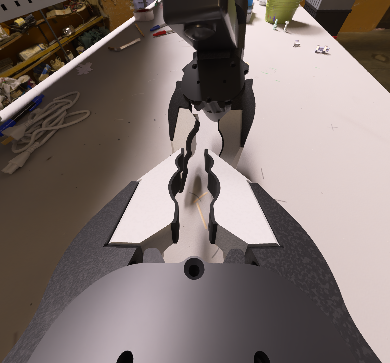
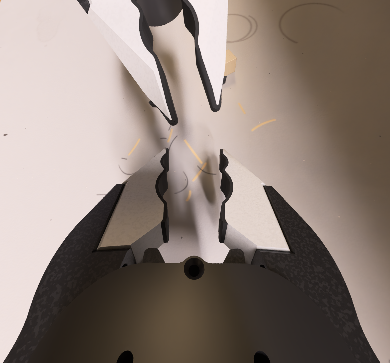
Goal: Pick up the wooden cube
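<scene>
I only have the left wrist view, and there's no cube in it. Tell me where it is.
Observer: The right wrist view shows the cube on the table, just outside one finger of the left gripper, partly hidden by it.
Operator: Report whether anything grips it.
Observer: Nothing does. It is not between the left jaws, which stand open.
Operator: Give me the right gripper.
Observer: The right gripper is open and empty, well short of the cube.
</scene>
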